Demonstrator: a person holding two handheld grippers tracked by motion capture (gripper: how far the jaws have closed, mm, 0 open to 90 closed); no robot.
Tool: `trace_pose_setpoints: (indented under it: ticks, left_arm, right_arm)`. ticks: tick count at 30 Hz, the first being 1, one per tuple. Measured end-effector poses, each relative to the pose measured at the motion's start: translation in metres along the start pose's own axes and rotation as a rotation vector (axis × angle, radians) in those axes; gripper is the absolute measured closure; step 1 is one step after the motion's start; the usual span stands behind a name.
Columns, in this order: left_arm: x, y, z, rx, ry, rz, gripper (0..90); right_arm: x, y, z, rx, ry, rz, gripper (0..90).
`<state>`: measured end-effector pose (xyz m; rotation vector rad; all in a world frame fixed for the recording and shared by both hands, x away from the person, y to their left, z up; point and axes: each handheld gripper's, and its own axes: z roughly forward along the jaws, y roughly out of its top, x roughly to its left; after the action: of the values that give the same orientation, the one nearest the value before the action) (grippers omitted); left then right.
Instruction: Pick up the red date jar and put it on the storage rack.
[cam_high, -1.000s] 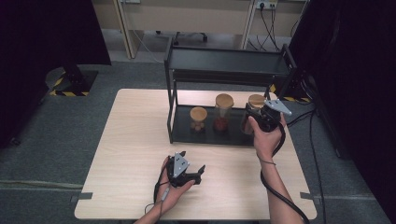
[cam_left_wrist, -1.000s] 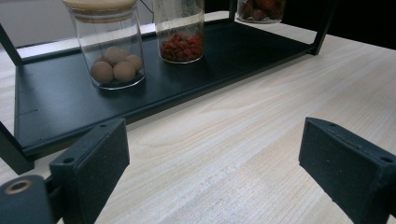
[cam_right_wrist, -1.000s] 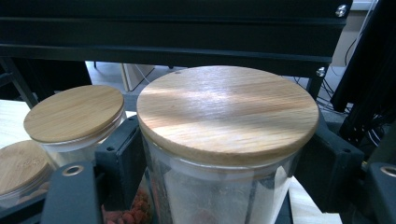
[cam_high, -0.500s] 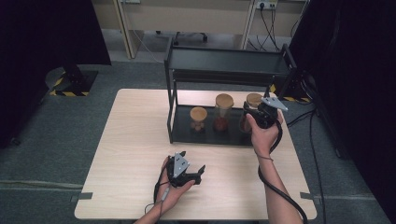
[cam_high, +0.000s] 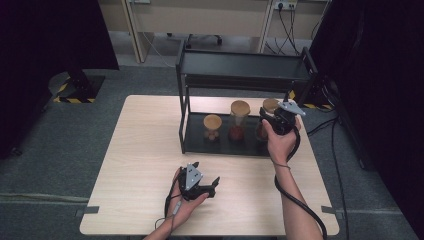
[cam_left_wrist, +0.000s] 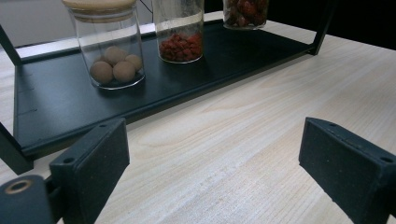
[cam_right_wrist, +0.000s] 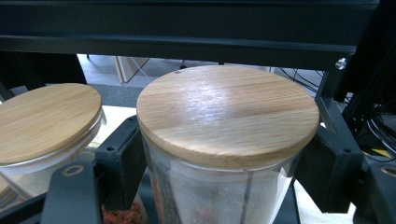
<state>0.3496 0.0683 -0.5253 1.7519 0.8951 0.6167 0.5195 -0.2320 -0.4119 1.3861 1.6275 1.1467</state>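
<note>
Here, the clear glass jar with a round wooden lid (cam_right_wrist: 227, 114), holding reddish pieces, stands upright at the right end of the lower tray of the black metal two-tier shelf rack (cam_high: 240, 57), toward the far right of the pale wooden table (cam_high: 145, 150). The right gripper (cam_right_wrist: 224, 163) has it clamped: both black pads press the glass just under the lid, one on each side, jaws closed as far as the jar allows. In the high view the right hand (cam_high: 278, 141) reaches in from the front of the rack. Just beside the held jar is a taller glass jar of red bits with a wooden lid (cam_high: 239, 120), and farther left a short glass jar of round brown balls (cam_left_wrist: 112, 51), all on the same tray. The left gripper (cam_left_wrist: 210, 163) rests low over the near table edge, well apart from the rack, jaws spread wide with bare wood between them.
</note>
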Motion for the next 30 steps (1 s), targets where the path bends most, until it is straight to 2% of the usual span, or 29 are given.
trace_pose_setpoints:
  ticks: [14, 30]
  left_arm:
    - [0.0, 0.0, 0.0, 0.0, 0.0, 0.0, 8.1]
    - [0.0, 0.0, 0.0, -0.001, 0.0, 0.0, 8.1]
  right_arm:
    - [-0.0033, -0.0044, 0.0067, 0.015, -0.013, 0.006, 25.5]
    - [-0.0005, -0.0077, 0.0099, 0.018, -0.013, 0.005, 25.5]
